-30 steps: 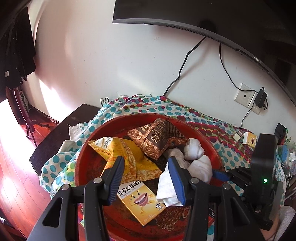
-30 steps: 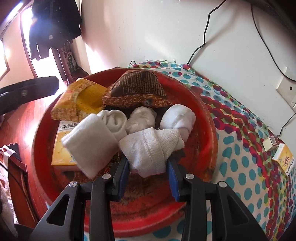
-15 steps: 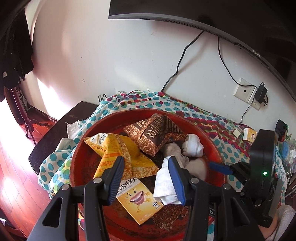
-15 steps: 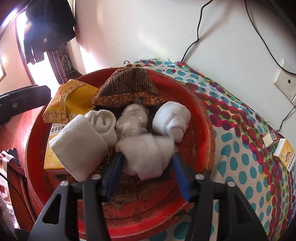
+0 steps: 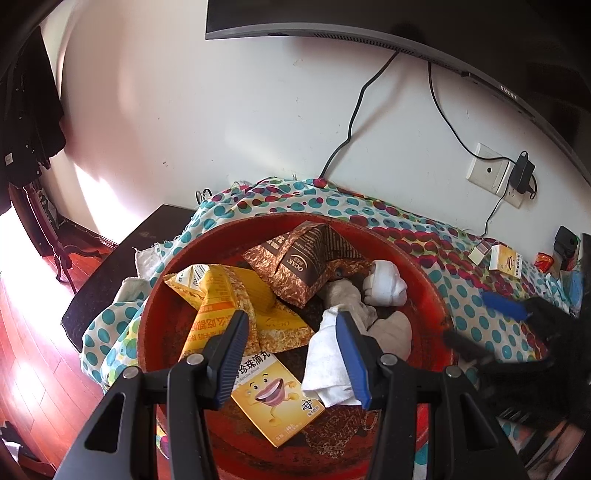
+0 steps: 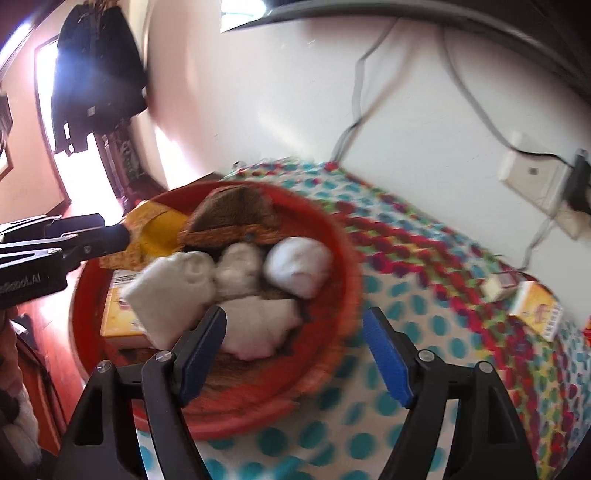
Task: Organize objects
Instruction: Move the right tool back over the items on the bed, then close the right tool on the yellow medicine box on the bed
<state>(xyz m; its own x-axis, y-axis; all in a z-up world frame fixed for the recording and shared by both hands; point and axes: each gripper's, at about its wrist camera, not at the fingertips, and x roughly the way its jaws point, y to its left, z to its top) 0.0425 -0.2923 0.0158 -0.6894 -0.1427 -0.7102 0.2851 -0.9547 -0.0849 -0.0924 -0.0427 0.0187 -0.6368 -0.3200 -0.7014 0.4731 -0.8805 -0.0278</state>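
Observation:
A red basin (image 5: pixel 159 325) on a dotted cloth holds a brown snack bag (image 5: pixel 310 262), a yellow snack bag (image 5: pixel 221 295), a yellow box with a smiling cartoon (image 5: pixel 273 398), a folded white sock (image 5: pixel 325 373) and several rolled socks (image 5: pixel 384 284). My left gripper (image 5: pixel 291 354) hovers open over the box, pressing on nothing. The right wrist view is blurred. There my right gripper (image 6: pixel 295 350) is above the basin's near wall (image 6: pixel 343 258), its jaws opening. A white sock roll (image 6: pixel 258 325) lies free in the basin just beyond its left finger.
The dotted cloth (image 6: pixel 443 332) runs right to a small yellow box (image 6: pixel 535 310) and a little white box. A wall socket with a charger (image 5: pixel 491 170) and cables hang under a dark screen (image 5: pixel 369 22). A dark table edge (image 5: pixel 110 280) and wooden floor lie left.
My right gripper has opened off the white sock roll and drawn back and up; the roll stays in the basin. The left gripper has barely moved.

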